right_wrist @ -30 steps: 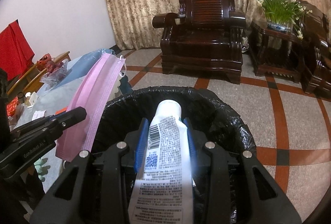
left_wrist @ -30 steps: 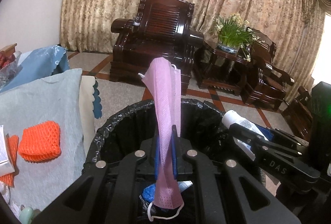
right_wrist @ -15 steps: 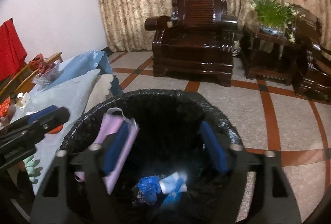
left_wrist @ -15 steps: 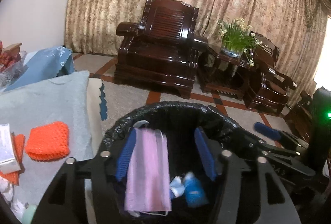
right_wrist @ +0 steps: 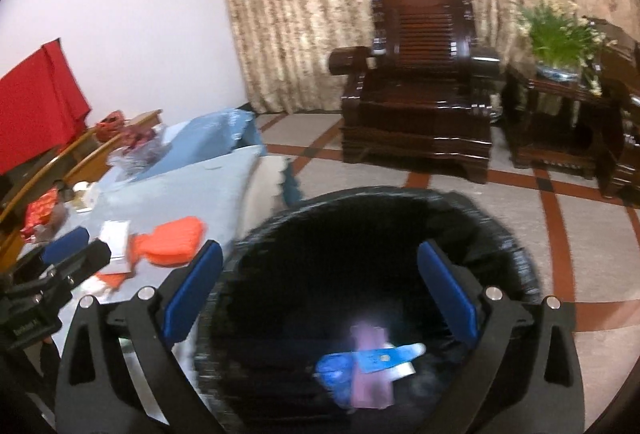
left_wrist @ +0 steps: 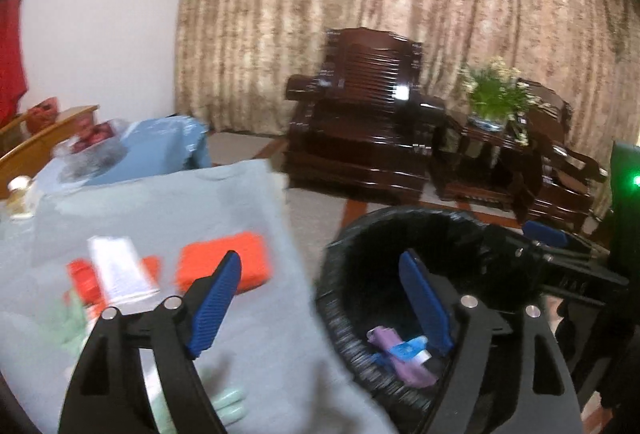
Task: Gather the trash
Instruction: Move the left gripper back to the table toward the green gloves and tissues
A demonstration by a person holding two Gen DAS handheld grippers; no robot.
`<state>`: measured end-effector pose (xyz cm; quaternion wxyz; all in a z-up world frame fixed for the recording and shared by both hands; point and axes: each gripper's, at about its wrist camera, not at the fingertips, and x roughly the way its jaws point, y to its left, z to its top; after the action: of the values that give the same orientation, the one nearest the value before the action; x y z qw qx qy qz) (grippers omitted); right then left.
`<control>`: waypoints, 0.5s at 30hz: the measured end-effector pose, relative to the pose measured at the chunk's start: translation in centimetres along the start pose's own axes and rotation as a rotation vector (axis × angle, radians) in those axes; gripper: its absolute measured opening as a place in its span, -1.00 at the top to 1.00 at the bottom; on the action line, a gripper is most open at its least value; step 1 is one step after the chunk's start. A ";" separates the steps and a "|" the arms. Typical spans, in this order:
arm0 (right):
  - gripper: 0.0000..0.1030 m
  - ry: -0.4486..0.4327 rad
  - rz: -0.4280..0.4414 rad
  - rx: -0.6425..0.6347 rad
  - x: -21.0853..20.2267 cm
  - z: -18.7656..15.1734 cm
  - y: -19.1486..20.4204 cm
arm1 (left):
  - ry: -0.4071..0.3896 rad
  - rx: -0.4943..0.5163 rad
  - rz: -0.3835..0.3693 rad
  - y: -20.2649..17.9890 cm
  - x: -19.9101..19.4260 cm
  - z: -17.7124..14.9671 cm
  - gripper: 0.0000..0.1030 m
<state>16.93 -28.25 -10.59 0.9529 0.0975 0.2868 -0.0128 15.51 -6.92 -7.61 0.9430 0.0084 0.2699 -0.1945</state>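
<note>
A black-lined trash bin (right_wrist: 512, 246) stands on the floor beside the table; in the left wrist view its rim (left_wrist: 404, 218) is at right. The pink mask (right_wrist: 370, 370) and a blue-and-white tube (right_wrist: 384, 356) lie at its bottom; the mask also shows in the left wrist view (left_wrist: 400, 358). My right gripper (right_wrist: 320, 294) is open and empty above the bin. My left gripper (left_wrist: 320, 302) is open and empty over the table's edge. An orange foam net (left_wrist: 224, 266) and a white tube (left_wrist: 120, 274) lie on the light-blue cloth (left_wrist: 160, 201).
A dark wooden armchair (right_wrist: 420, 85) and a side table with a potted plant (right_wrist: 560, 33) stand by the curtain. More orange scraps (left_wrist: 84, 282) and a pale green item (left_wrist: 228, 406) lie on the cloth. A plastic bag (right_wrist: 140, 149) and clutter are at the table's far end.
Both grippers opened and dropped the pink mask and the tube into the bin. The left gripper then swung left over the table's edge; the right gripper stayed above the bin.
</note>
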 end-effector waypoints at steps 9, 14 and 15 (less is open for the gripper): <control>-0.85 0.031 0.136 -0.066 0.7 -0.9 8.0 | -0.008 -0.096 0.177 7.8 -5.3 -3.3 -0.55; -0.85 0.034 0.185 -0.121 1.0 -1.3 12.2 | -0.010 -0.153 0.256 11.8 -7.0 -5.0 -0.54; -0.85 0.036 0.195 -0.129 1.2 -1.4 13.0 | -0.010 -0.161 0.269 12.4 -7.3 -5.3 -0.54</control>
<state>18.25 -15.14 -10.10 0.9486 0.0636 0.2932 0.1002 11.81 7.86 -9.47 0.9595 -0.0320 0.2765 -0.0444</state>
